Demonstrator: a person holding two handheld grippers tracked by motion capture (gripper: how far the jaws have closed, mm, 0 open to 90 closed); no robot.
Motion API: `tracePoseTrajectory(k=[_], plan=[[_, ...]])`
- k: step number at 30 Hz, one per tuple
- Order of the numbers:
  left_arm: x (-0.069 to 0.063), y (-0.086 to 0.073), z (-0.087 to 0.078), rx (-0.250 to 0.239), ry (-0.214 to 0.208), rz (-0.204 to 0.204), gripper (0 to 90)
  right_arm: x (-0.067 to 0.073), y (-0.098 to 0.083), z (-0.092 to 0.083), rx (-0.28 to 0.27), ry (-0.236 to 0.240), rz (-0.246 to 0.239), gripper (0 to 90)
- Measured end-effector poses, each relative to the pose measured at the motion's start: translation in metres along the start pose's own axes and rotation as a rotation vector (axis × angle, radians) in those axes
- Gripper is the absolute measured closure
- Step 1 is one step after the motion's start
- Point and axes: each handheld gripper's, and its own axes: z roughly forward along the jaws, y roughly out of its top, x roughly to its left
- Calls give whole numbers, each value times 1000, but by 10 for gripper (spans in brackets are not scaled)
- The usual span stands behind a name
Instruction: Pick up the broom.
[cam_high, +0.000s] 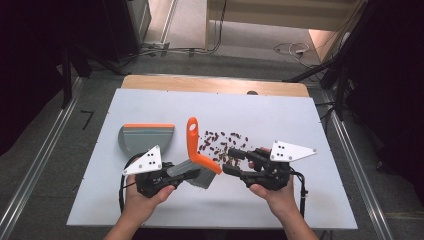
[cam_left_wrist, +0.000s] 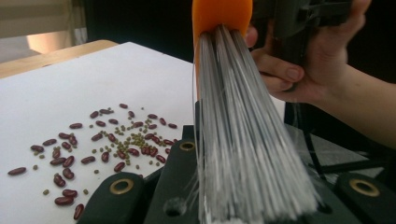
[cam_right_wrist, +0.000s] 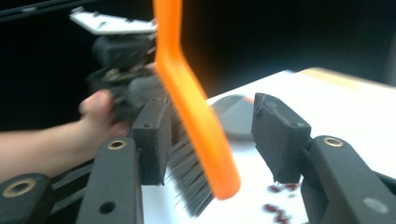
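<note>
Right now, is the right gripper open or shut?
Open. The right gripper has its pads apart, with the orange brush between them, unpressed.

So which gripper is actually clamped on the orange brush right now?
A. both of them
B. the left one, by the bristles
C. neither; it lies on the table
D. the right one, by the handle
B: the left gripper pinches the brush by its grey bristles, while the right gripper stands open around the orange back without pressing.

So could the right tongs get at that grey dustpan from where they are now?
Probably not directly. The dustpan lies on the far left, beyond the orange brush and the left tongs holding its bristles. The right tongs would have to go around them.
</note>
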Motion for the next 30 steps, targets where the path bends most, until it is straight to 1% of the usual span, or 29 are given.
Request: tracePoseTrajectory(k=[1, 3, 5, 6, 7, 9, 10, 11, 12, 13, 14, 15, 16, 18, 19, 22, 24, 25, 26, 30], plan=[[0, 0, -1, -6, -28, 3, 863, -1, -1, 1, 13, 28, -5, 473], [0, 1, -3, -10, -75, 11, 863, 0, -3, 3, 33, 59, -12, 506], [-1, 2, -3, -2, -100, 29, 862, -1, -5, 6, 51, 109, -2, 529], [-2, 2, -3, 5, -109, 37, 862, -1, -6, 8, 62, 121, -2, 532], [-2, 2, -3, 5, -122, 41, 862, 0, -7, 10, 73, 136, -2, 534], [-4, 2, -2, 7, -152, 42, 862, 2, -8, 13, 96, 180, -9, 535], [-4, 2, -1, 9, -172, 43, 862, 3, -9, 15, 105, 197, -15, 531], [-4, 2, -1, 9, -172, 43, 862, 4, -9, 17, 115, 212, -19, 530], [-5, 2, 0, 13, -186, 48, 862, 6, -9, 19, 125, 229, -21, 529], [-6, 3, 1, 17, -196, 50, 862, 6, -9, 19, 125, 229, -21, 529], [-7, 3, 2, 18, -224, 49, 861, 8, -10, 22, 140, 237, -24, 530], [-7, 3, 2, 18, -224, 49, 861, 7, -11, 23, 145, 240, -22, 532], [-7, 3, 3, 21, -242, 49, 861, 7, -11, 24, 150, 250, -17, 539], [-8, 3, 4, 27, -255, 46, 861, 7, -13, 26, 156, 275, -2, 548], [-8, 3, 5, 26, -264, 42, 861, 7, -13, 27, 159, 286, -3, 558], [-7, 2, 7, 39, -278, 31, 860, 9, -14, 29, 175, 309, -7, 617], [-7, 2, 8, 43, -283, 32, 860, 10, -14, 31, 181, 310, -12, 630], [-7, 1, 9, 45, -294, 22, 860, 10, -14, 31, 187, 309, -12, 651], [-7, 1, 10, 47, -299, 22, 860, 11, -15, 32, 188, 311, -13, 674], [-6, 1, 10, 54, -312, 22, 854, 12, -15, 31, 202, 319, -20, 685]])
